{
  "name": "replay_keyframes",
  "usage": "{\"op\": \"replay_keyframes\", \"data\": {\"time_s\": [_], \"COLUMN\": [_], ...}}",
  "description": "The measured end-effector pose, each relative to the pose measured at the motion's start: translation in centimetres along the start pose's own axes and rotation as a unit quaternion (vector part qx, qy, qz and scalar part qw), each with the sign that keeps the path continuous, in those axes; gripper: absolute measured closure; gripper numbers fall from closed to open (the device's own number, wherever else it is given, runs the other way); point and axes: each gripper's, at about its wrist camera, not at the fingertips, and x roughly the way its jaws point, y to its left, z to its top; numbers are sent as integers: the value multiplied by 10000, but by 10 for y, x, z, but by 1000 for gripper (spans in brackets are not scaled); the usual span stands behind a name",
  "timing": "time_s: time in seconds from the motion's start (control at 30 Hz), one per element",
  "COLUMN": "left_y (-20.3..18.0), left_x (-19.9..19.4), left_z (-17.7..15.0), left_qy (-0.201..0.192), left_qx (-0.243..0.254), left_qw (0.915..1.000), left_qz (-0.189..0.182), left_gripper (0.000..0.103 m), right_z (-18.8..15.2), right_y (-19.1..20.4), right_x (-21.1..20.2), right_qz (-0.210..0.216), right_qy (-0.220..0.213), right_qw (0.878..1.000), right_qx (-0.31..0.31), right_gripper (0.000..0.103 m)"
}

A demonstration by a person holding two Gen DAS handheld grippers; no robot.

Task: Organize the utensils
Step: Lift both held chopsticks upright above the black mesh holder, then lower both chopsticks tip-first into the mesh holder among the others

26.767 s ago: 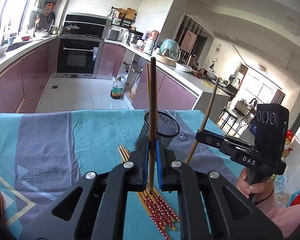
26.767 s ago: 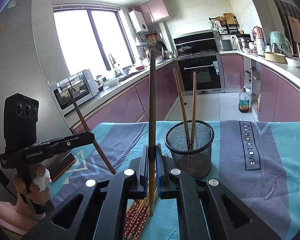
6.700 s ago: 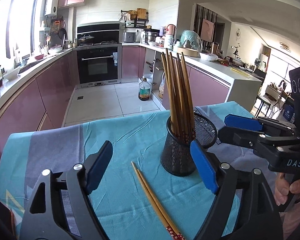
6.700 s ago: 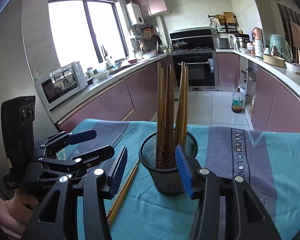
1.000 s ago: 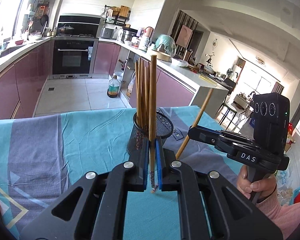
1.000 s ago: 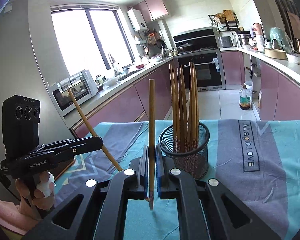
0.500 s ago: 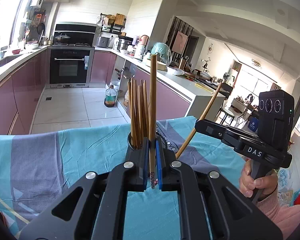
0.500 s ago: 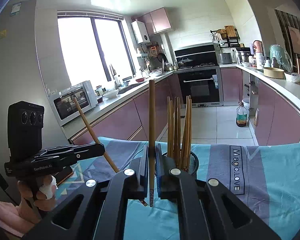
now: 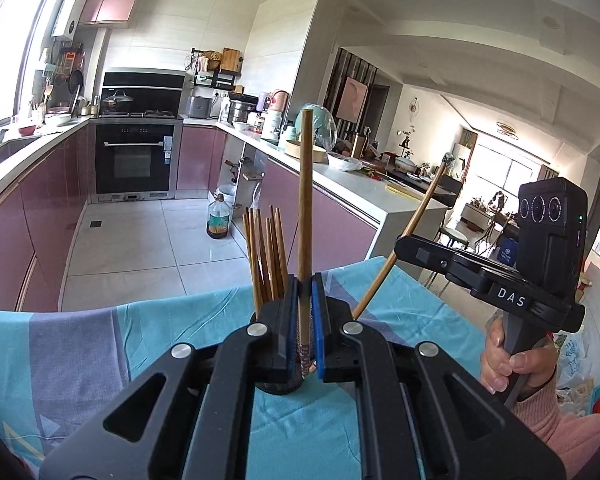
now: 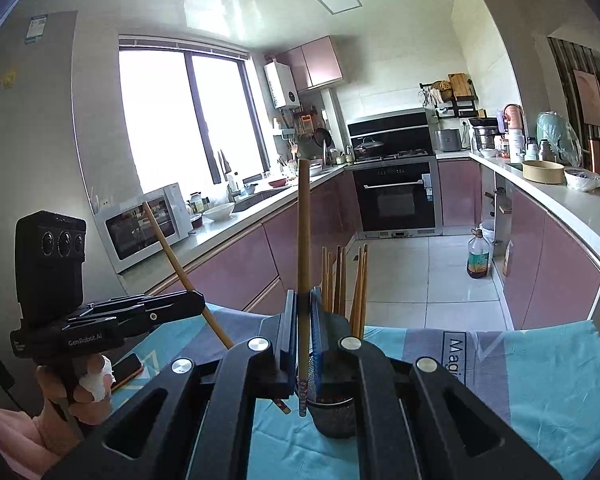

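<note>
Mesh holder (image 10: 334, 414) mostly hidden behind the tongs, chopstick bundle (image 9: 266, 258) bottoms unseen, count perhaps seven.

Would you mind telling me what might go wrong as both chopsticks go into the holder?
The left tool and right tool each clamp one chopstick near its patterned end, so either could pivot or slip. The mesh holder already holds a crowded bundle; a descending chopstick may jam against it or tip the holder.

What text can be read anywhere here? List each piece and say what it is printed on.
"DAS": side of the right gripper.
"GenRobot.AI": side of the left gripper.
"Magi", cut off by the gripper body: grey stripe of the tablecloth.
Label on the oil bottle: too small to read.
Sticker on the fridge: blurred.
</note>
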Motion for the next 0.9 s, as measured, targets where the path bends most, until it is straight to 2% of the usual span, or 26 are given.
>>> {"op": "replay_keyframes", "data": {"time_s": [0.47, 0.9], "left_y": [-6, -12], "left_x": [2, 14], "left_z": [6, 3], "left_qy": [-75, 180], "left_qx": [102, 84], "left_qw": [9999, 9996], "left_qz": [99, 186], "left_gripper": [96, 96], "right_z": [12, 12], "right_y": [-7, -13], "right_x": [11, 27], "right_qz": [-91, -213], "right_qy": [-86, 97], "right_qw": [9999, 9997], "right_qx": [-57, -18], "right_gripper": [98, 98]}}
